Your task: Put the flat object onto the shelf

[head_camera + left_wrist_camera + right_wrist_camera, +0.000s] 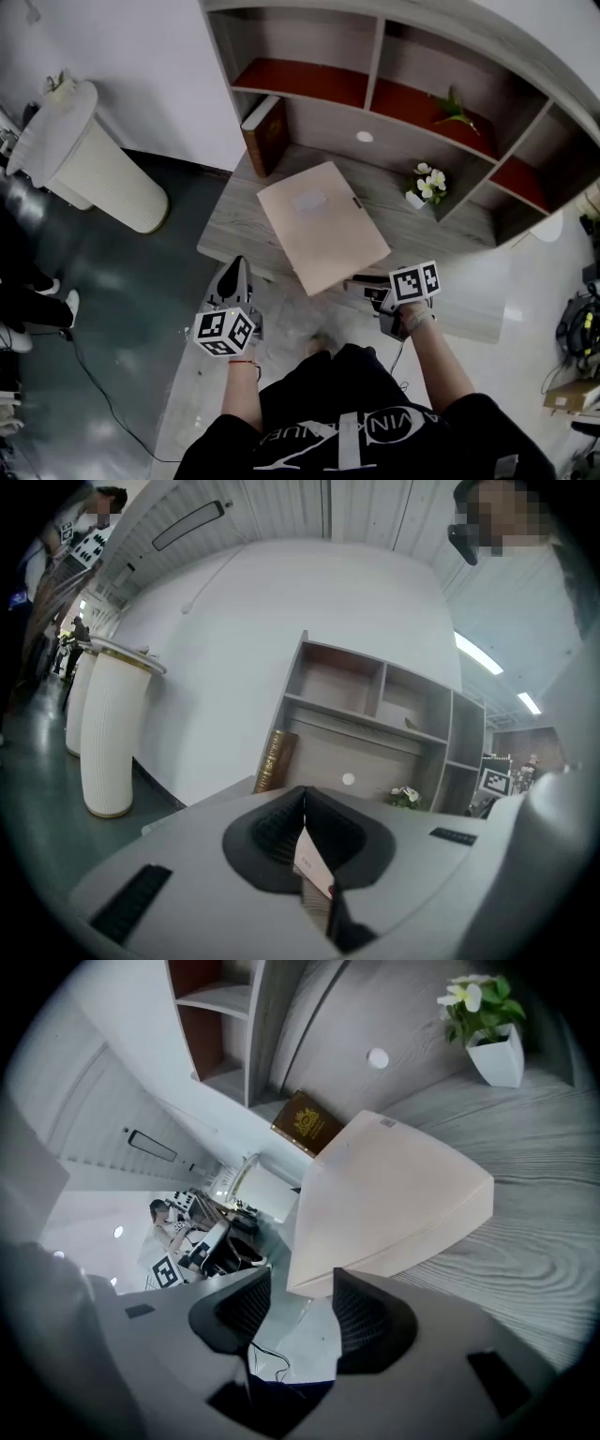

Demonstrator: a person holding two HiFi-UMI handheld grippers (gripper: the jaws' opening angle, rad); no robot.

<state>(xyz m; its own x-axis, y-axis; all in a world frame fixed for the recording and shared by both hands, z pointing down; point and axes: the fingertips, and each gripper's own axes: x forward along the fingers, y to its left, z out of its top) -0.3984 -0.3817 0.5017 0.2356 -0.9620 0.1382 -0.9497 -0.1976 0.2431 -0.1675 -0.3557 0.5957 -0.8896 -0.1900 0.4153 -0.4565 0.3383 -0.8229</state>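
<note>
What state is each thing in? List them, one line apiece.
Flat box: lying flat on the desk, near corner past the front edge.
Book: closed, standing on end, leaning.
Flower pot: upright on the desk.
Left gripper: shut.
Right gripper: open, the flat box's corner between its jaws, not clamped.

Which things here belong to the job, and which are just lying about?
For the job:
- box
- shelf
- right gripper, jaws apart at the box corner

Lying about:
- book
- flowers
- pillar
- left gripper, shut, idle
</note>
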